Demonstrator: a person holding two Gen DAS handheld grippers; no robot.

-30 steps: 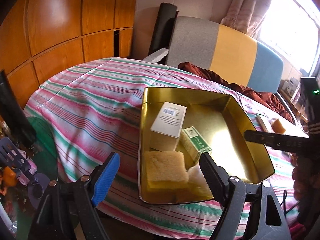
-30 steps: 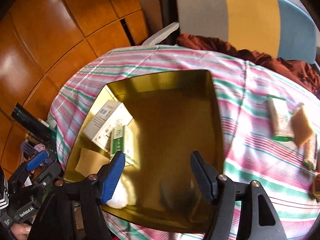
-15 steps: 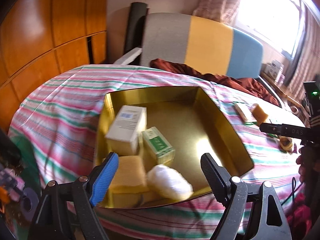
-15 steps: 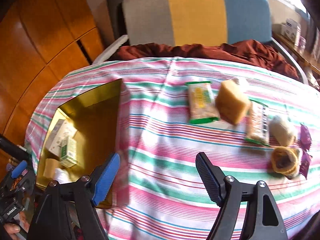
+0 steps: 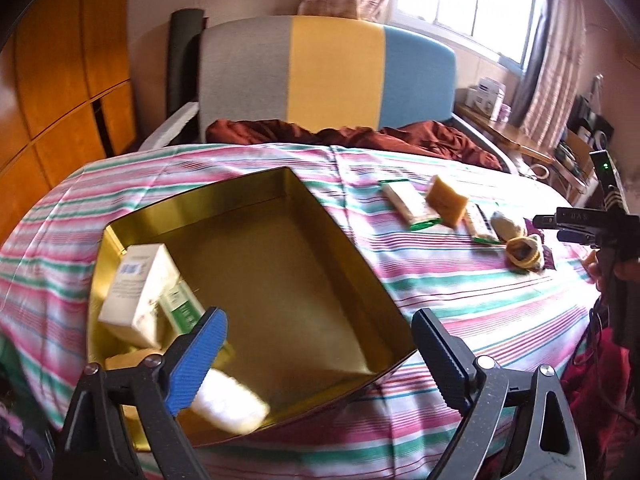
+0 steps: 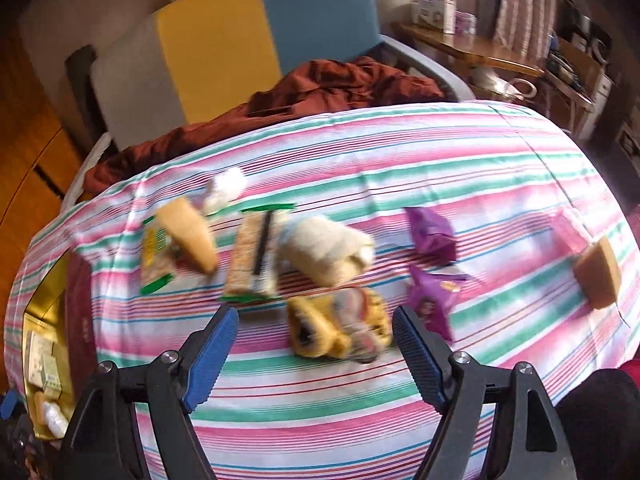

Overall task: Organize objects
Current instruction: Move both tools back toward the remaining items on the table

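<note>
— On the striped cloth (image 5: pixel 460 288), what lay biggest?

— The gold tin (image 5: pixel 280 264), open. Inside, at its near-left corner, sat a white carton (image 5: pixel 136 292), a green-and-white box (image 5: pixel 180 304) touching it and a white bundle (image 5: pixel 228 400).

— And your claws?

— My left claw (image 5: pixel 316 356) hung over the tin, jaws widening, nothing between them. My right claw (image 6: pixel 314 354) stood spread and empty — a yellow rolled pair of socks (image 6: pixel 340 328) lay on the cloth past its tips, untouched.

— Smaller things?

— A cream roll (image 6: pixel 324 250), a tan sponge (image 6: pixel 188 232), then two purple packets (image 6: pixel 432 232) to the right.
</note>
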